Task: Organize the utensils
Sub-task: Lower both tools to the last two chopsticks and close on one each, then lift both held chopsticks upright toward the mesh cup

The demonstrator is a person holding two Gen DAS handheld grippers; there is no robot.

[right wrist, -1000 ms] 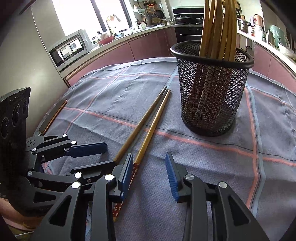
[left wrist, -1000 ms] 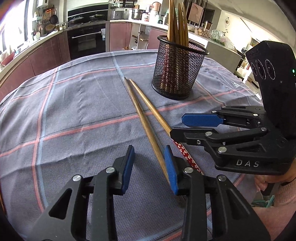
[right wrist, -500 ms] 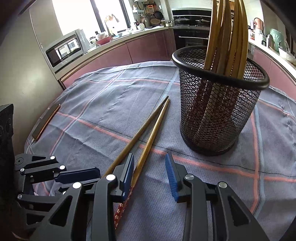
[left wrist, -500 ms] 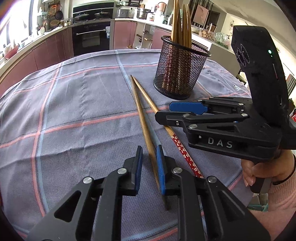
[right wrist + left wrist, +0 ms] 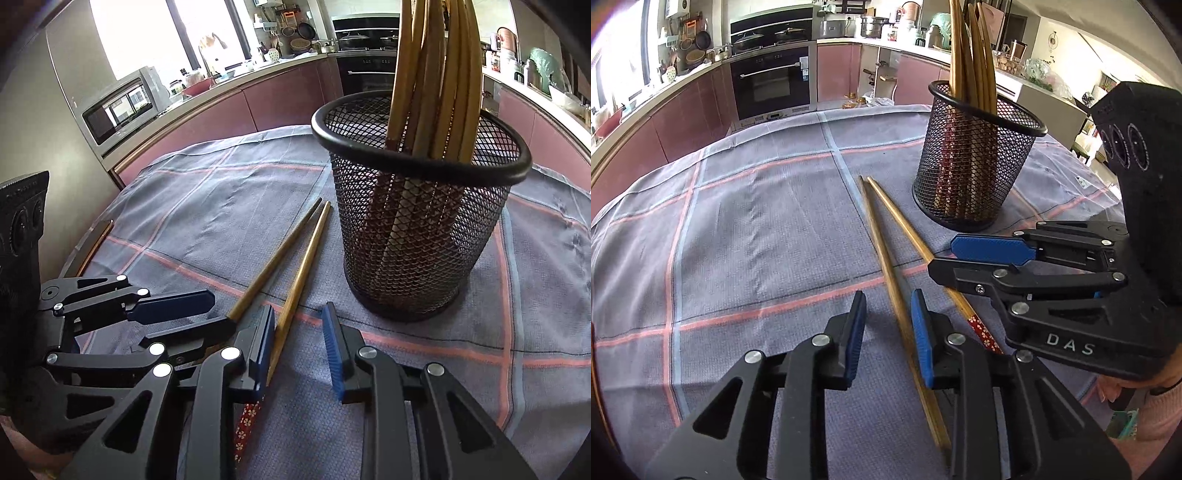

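From the left wrist, I see my left tool (image 5: 888, 325) low in the frame, released; its jaws have just been opening, and one chopstick (image 5: 886, 258) runs between the pads untouched. A second chopstick (image 5: 912, 240) lies just beside it on the desk (image 5: 738, 229), passing under the right tool (image 5: 975, 258) at mid right. The cup (image 5: 975, 166) stands upper right, already full of sticks.

From the right wrist, my right tool (image 5: 297, 328) sits bottom centre, jaws just closing, nothing pinched; the patterned stick lies against its left pad. I judge these light, stiff, smooth and prone to roll, so I'd grip near the thick end.
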